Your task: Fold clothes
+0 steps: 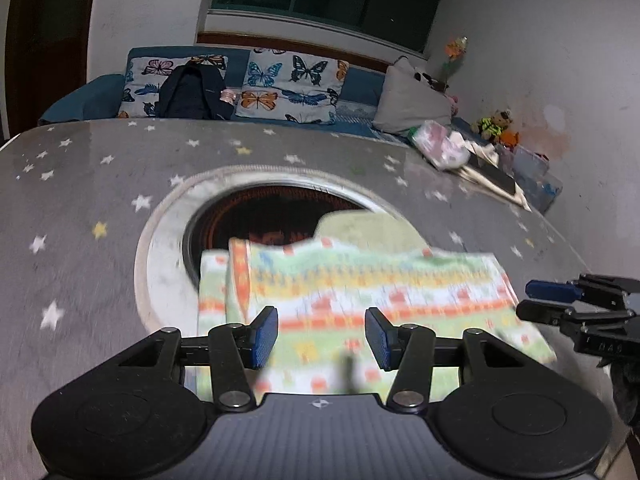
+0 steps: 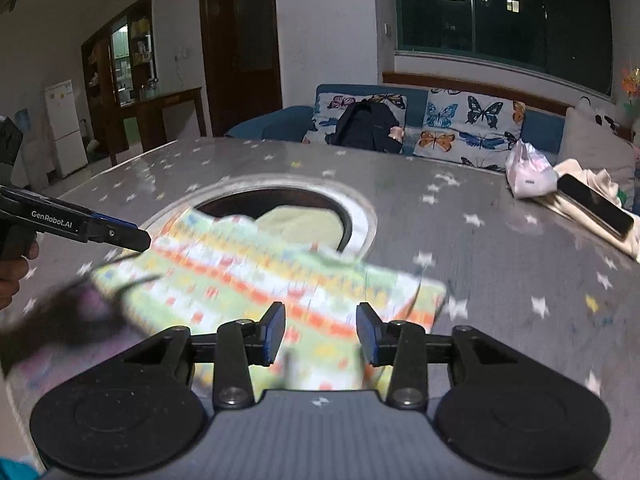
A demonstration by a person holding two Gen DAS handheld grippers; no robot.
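Observation:
A small patterned garment (image 1: 352,300) in green, orange and white lies folded on the grey star-print table (image 1: 80,200), partly over the table's round opening (image 1: 272,216). It also shows in the right wrist view (image 2: 256,276). My left gripper (image 1: 322,336) is open just above the garment's near edge, holding nothing. My right gripper (image 2: 320,334) is open above the garment's near right part, holding nothing. The right gripper shows at the right edge of the left wrist view (image 1: 560,300). The left gripper shows at the left of the right wrist view (image 2: 120,236).
A pale green cloth (image 2: 304,220) lies in the round opening. At the table's far right are a white plastic bag (image 2: 528,176), a dark phone (image 2: 596,204) and a cream cloth (image 2: 592,180). A sofa with butterfly cushions (image 2: 460,128) and a black backpack (image 2: 368,124) stands behind the table.

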